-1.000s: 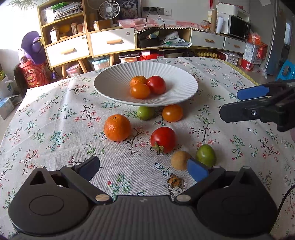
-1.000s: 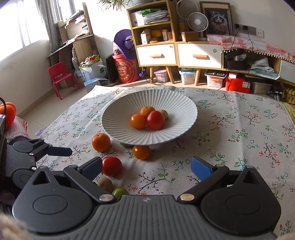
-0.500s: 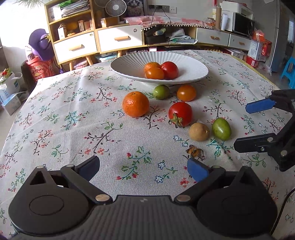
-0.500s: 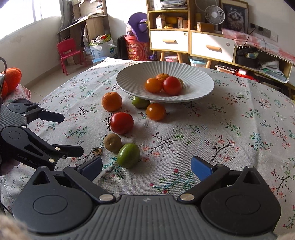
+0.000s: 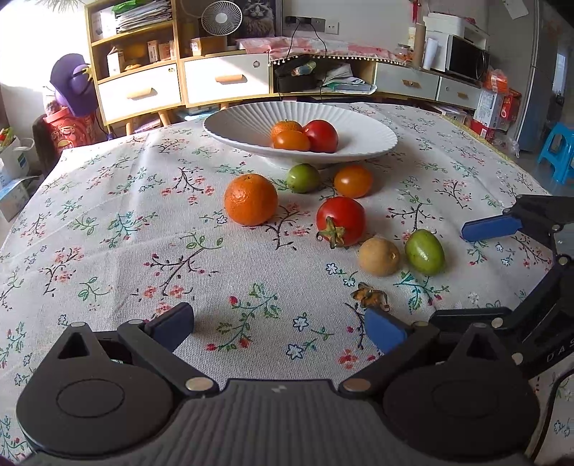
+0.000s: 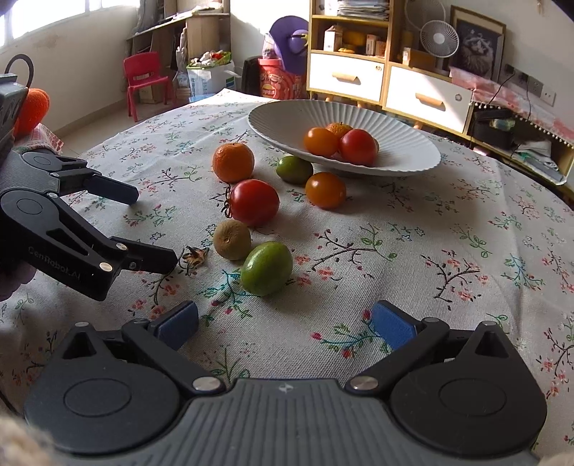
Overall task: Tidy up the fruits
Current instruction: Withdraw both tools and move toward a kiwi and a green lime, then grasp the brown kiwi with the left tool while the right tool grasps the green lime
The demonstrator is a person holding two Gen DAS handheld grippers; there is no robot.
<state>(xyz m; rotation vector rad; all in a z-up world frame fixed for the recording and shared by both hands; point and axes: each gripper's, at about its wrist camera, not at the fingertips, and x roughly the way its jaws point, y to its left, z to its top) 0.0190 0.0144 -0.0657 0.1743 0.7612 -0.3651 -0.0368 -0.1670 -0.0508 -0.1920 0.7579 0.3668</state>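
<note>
A white ribbed plate (image 5: 229,123) (image 6: 272,118) holds an orange, an orange tomato and a red tomato. On the cloth in front lie a large orange (image 5: 250,199) (image 6: 233,162), a red tomato (image 5: 340,220) (image 6: 254,201), an orange tomato (image 5: 353,180) (image 6: 325,190), a round green fruit (image 5: 303,177) (image 6: 294,169), a brown fruit (image 5: 379,256) (image 6: 232,239) and an oval green fruit (image 5: 424,251) (image 6: 266,268). My left gripper (image 5: 278,328) (image 6: 154,231) is open and empty, low over the cloth. My right gripper (image 6: 285,324) (image 5: 462,274) is open and empty, just short of the oval green fruit.
A dried fruit calyx (image 5: 369,296) (image 6: 194,255) lies on the floral tablecloth near the brown fruit. Cabinets with drawers (image 5: 226,77), a fan (image 5: 220,17), a red child's chair (image 6: 145,79) and a blue stool (image 5: 558,150) stand beyond the table.
Both grippers have dropped lower and drawn nearer the loose fruits. The oval green fruit now sits close before the right gripper's open fingers. No fruit has moved.
</note>
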